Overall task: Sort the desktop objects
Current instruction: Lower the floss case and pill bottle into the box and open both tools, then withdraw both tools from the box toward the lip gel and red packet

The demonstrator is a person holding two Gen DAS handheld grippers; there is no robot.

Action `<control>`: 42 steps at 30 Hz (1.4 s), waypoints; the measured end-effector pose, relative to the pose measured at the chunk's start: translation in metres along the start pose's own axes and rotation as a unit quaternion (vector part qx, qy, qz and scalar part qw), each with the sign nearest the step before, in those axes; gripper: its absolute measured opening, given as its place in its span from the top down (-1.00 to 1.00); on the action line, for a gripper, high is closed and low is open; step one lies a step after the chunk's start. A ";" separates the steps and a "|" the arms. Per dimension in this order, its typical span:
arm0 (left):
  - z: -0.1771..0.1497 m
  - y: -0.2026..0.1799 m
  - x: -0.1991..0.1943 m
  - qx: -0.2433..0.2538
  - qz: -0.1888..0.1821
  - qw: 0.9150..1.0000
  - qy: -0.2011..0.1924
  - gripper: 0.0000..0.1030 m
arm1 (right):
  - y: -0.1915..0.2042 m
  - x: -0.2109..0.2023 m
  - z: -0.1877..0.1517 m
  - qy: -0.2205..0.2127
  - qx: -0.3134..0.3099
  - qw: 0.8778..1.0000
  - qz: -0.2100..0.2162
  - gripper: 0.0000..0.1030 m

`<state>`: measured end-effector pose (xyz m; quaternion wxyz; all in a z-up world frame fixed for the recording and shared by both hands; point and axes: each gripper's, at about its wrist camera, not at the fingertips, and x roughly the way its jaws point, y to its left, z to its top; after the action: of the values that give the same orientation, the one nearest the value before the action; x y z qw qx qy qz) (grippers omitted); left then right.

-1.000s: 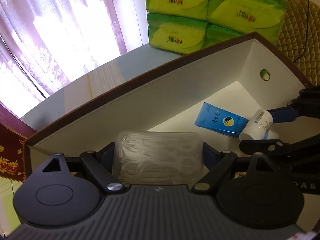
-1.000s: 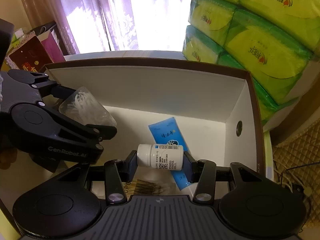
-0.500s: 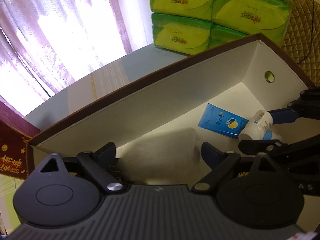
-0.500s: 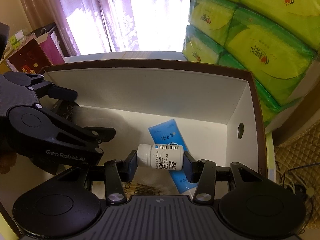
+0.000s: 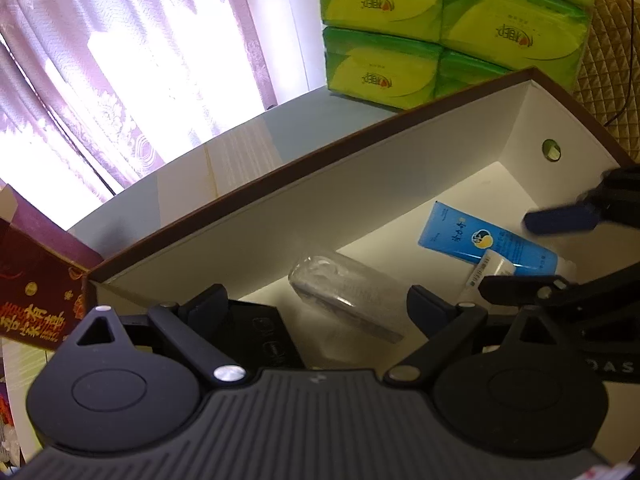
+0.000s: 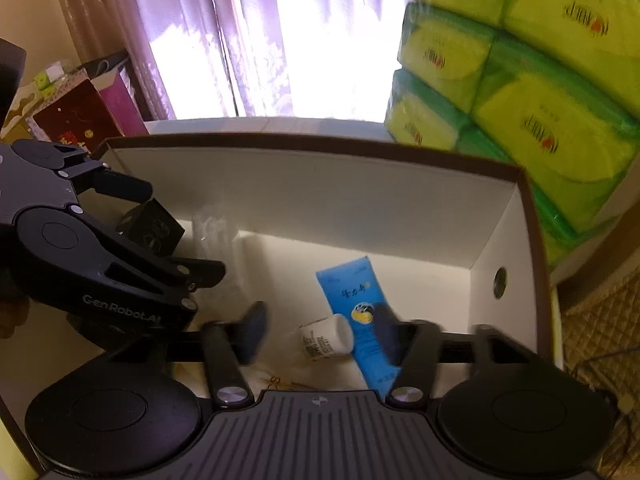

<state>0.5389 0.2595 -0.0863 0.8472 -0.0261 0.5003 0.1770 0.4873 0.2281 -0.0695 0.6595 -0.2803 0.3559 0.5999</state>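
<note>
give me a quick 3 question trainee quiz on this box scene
1. True or false: the right claw is open and grips nothing.
2. What does the white bottle lie against? A) blue tube B) tissue packs C) red carton
3. Fill in: the clear packet lies inside the ____.

Key: 1 true; 2 A; 3 box

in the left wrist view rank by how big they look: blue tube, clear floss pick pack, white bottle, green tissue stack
1. green tissue stack, largest though farthest away
2. clear floss pick pack
3. blue tube, close to the pack in apparent size, so that order is unsure
4. white bottle, smallest, but partly hidden behind the right gripper
</note>
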 end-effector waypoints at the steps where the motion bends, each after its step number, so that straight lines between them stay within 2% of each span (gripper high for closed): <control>1: -0.001 0.002 -0.001 -0.002 -0.004 1.000 0.001 -0.84 | 0.000 -0.002 0.000 -0.004 -0.001 1.000 -0.001 -0.35; 5: -0.008 0.002 -0.011 -0.004 -0.017 1.000 0.001 -0.84 | -0.001 -0.013 -0.001 0.002 -0.001 1.000 0.004 -0.44; 7: -0.013 -0.001 -0.017 -0.003 -0.019 1.000 0.003 -0.84 | 0.000 -0.021 -0.005 0.005 -0.002 1.000 0.005 -0.64; 10: -0.021 -0.004 -0.027 0.001 -0.025 1.000 0.005 -0.85 | 0.003 -0.036 -0.012 -0.008 -0.006 1.000 -0.001 -0.80; 15: -0.037 -0.009 -0.046 0.000 -0.017 1.000 0.002 -0.85 | 0.010 -0.061 -0.023 -0.031 -0.011 0.999 -0.005 -0.96; 31: -0.080 -0.019 -0.121 -0.037 0.017 0.999 -0.017 -0.91 | 0.031 -0.121 -0.053 -0.058 0.021 0.998 -0.019 -0.96; 42: -0.116 -0.030 -0.168 -0.066 0.026 0.997 -0.034 -0.92 | 0.047 -0.159 -0.076 -0.079 0.029 0.996 -0.024 -0.96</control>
<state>0.3784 0.1604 -0.0040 0.8555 -0.0630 0.4587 0.2320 0.4262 0.0794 0.0169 0.7077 -0.2213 0.3131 0.5934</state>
